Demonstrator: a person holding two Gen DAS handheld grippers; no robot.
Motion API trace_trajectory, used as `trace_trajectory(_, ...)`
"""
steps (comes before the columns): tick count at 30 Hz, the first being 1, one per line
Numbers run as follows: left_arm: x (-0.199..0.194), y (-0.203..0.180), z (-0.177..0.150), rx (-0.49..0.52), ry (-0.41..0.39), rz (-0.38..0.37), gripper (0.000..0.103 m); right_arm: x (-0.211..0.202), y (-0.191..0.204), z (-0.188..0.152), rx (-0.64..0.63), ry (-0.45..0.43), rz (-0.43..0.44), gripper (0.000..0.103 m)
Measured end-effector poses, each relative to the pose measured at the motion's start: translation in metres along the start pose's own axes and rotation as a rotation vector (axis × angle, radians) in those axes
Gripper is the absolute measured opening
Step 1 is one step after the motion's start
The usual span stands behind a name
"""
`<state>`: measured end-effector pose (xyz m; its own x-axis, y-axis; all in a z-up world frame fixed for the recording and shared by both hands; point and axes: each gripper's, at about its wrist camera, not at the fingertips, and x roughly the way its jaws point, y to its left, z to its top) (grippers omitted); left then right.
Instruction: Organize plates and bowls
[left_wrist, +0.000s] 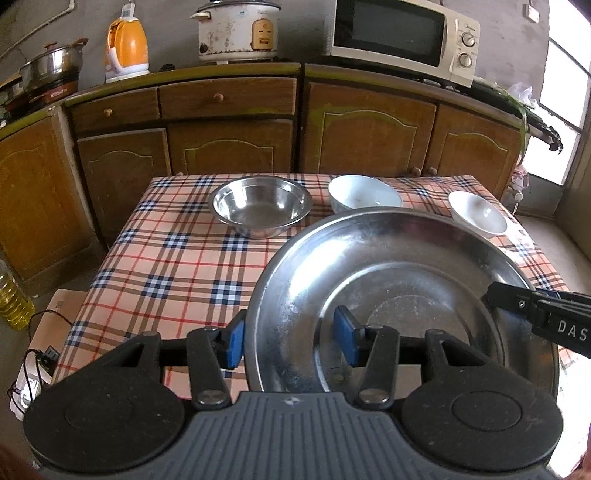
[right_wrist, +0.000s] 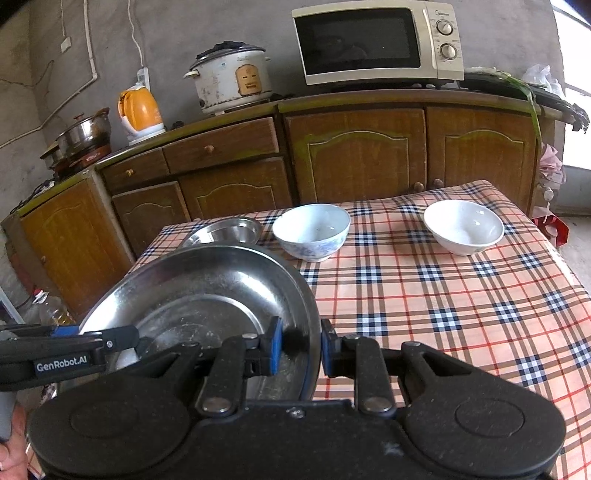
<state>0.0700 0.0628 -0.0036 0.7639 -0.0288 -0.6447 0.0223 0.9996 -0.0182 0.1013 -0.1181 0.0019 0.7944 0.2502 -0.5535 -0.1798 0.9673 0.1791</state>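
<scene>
A large steel plate (left_wrist: 406, 266) hangs tilted above the checked tablecloth (left_wrist: 166, 258), carried between both grippers. My left gripper (left_wrist: 291, 339) is shut on its left rim, one blue pad outside and one inside. My right gripper (right_wrist: 301, 347) pinches the plate's (right_wrist: 207, 288) right rim; one of its fingers (left_wrist: 517, 301) shows at the plate's far side. Behind the plate stand a steel bowl (left_wrist: 260, 206), a white bowl with blue pattern (left_wrist: 364, 195) and a plain white bowl (left_wrist: 476, 212), all upright and apart.
Brown cabinets (left_wrist: 229, 147) run behind the table, bearing a microwave (left_wrist: 402, 33), a rice cooker (left_wrist: 236, 29), an orange kettle (left_wrist: 127, 48) and a lidded pot (left_wrist: 51, 66). An oil bottle (left_wrist: 13, 295) and cables lie on the floor at left.
</scene>
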Motion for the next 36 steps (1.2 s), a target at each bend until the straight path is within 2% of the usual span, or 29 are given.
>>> trace_trajectory(36, -0.006, 0.058, -0.01, -0.068, 0.0, 0.082, 0.05, 0.027, 0.064, -0.008, -0.072, 0.034, 0.068, 0.028)
